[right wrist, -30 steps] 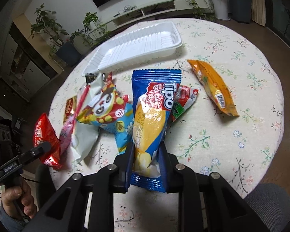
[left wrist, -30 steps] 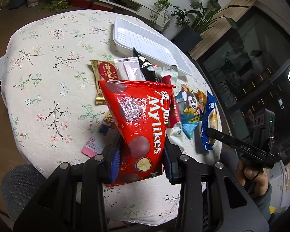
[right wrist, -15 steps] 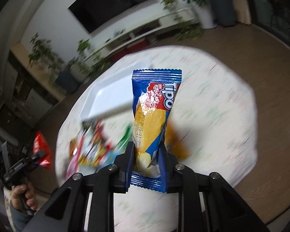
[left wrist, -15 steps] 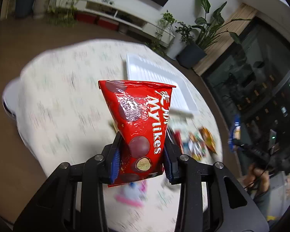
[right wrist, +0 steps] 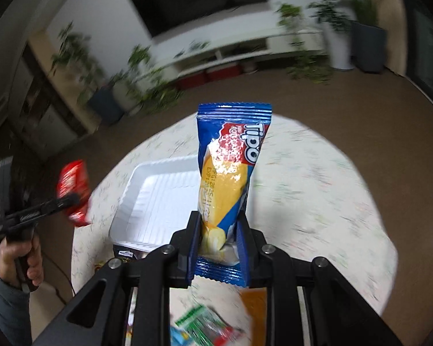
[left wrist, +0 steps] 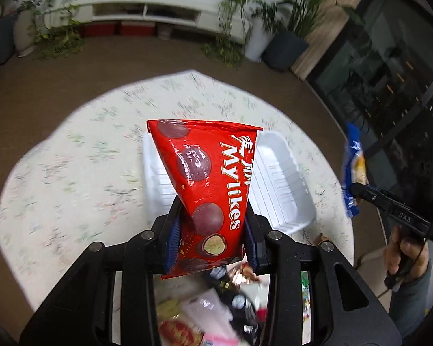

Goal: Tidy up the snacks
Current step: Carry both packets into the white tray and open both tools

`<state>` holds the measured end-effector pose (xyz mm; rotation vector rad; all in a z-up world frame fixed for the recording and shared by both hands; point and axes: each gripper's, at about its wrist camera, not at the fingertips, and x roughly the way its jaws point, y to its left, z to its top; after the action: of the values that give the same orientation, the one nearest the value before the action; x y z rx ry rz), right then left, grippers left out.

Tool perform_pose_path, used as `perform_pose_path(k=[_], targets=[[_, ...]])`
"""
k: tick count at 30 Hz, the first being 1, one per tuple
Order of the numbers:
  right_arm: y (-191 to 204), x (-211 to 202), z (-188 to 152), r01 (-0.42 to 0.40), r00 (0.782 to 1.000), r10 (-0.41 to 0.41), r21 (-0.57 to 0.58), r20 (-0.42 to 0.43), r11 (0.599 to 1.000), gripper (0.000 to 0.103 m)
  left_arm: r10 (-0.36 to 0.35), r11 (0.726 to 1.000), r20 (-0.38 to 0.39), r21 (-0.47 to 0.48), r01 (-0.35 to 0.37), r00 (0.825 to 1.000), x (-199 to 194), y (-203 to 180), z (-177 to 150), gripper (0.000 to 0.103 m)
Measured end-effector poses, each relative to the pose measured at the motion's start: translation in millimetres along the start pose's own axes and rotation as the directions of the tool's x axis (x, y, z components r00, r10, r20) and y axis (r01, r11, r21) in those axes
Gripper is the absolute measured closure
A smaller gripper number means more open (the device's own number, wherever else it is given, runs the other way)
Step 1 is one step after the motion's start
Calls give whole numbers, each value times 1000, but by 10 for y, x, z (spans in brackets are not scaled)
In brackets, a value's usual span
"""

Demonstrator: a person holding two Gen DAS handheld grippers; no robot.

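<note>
My left gripper (left wrist: 212, 236) is shut on a red Mylikes bag (left wrist: 207, 184) and holds it high above the white tray (left wrist: 283, 184). My right gripper (right wrist: 218, 246) is shut on a blue and yellow Tipo packet (right wrist: 231, 178), held high over the tray (right wrist: 156, 199). The right gripper with its blue packet (left wrist: 352, 173) shows at the right of the left wrist view. The left gripper with its red bag (right wrist: 73, 190) shows at the left of the right wrist view. The tray looks empty.
A round table with a floral cloth (left wrist: 72, 173) holds the tray. Several loose snack packets (left wrist: 216, 311) lie below the left gripper. A green packet (right wrist: 205, 325) and an orange one (right wrist: 255, 308) lie under the right gripper. Plants and a low white cabinet stand behind.
Both grippers rose and moved forward with their packets, from low over the snack pile to high above the tray. The loose snacks slid to the bottom of both views.
</note>
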<state>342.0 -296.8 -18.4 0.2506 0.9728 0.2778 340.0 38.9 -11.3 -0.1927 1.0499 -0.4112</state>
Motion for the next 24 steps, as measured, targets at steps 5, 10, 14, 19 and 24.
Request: perform_pose_path(k=[5,10,14,19,24], targets=[[180,605,42,1,994,-6,-47,-110,999,78,29,1000,-79,-1,-30,996,601,-63,80,69],[223,966,51,24,985,-34,-62,-170,998,78,61,998,-120,17,-60,991,942,-143,64,69],[192,1160,-9,61,974,-77,-82,-211,995,78,92,996,-143,32,-88,985,1136,-158,-20,69],[130,1238,-79,69,972,-85,-78,-220,995,78,127,992,-145,42,-122,981,1240,-141,-40,69],[163,1260,-71,77,971,-97,-98,-218,992,76,144,989,-159,44,-139,977,1314,-132,-66,68]])
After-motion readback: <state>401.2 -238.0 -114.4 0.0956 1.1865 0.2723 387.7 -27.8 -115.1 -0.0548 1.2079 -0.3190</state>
